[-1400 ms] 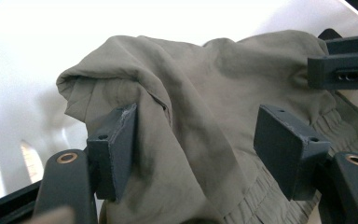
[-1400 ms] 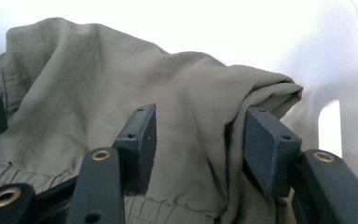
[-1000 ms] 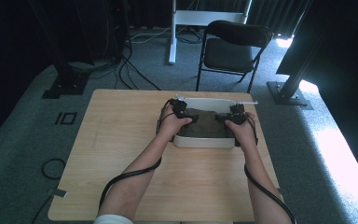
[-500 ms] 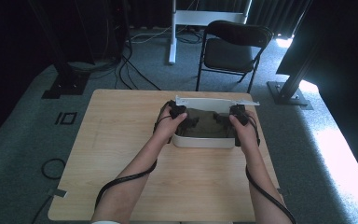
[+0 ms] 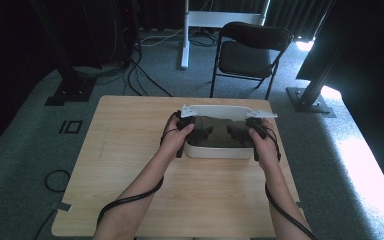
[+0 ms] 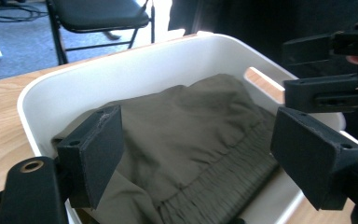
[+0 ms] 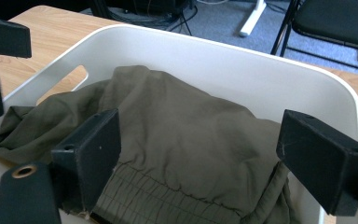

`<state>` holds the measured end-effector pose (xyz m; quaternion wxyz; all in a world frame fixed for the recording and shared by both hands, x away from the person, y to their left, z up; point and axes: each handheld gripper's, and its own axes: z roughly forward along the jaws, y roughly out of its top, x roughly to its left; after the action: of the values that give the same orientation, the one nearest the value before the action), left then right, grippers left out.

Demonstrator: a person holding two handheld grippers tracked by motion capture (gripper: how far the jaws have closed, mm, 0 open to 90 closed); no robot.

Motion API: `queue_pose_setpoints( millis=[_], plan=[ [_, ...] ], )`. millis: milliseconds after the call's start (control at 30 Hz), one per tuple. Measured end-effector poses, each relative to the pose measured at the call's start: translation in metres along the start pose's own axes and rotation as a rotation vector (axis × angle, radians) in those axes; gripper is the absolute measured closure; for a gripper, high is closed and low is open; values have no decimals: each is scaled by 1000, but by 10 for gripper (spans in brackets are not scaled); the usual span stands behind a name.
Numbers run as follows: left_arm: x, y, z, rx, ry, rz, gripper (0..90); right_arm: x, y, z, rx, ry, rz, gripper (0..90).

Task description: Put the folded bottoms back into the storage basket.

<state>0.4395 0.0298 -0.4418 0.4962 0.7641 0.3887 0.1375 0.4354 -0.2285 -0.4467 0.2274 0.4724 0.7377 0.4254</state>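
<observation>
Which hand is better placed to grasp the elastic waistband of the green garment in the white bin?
Right, probably: the right gripper hangs open just above the waistband; in the left gripper view the band lies farther off.

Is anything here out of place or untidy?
Mostly tidy. The olive garment lies bunched in the white bin, and one corner spills toward the handle slot. Nothing looks damaged.

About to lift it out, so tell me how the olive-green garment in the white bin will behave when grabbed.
The olive-green fabric garment is rumpled and folded, so probably floppy and drooping. Its thin cloth suggests light weight. The gathered elastic waistband likely grips best.
</observation>
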Motion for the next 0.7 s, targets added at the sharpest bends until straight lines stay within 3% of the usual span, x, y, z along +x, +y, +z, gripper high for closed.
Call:
queue_pose_setpoints(
  millis=[100,700],
  plan=[
    [-3,-2,-7,-5,-12,24,187,3,-1,-3,-3,5,-19,124],
    [-15,-22,-35,-19,-46,58,186,25,-16,-22,-24,60,-65,116]
  ],
)
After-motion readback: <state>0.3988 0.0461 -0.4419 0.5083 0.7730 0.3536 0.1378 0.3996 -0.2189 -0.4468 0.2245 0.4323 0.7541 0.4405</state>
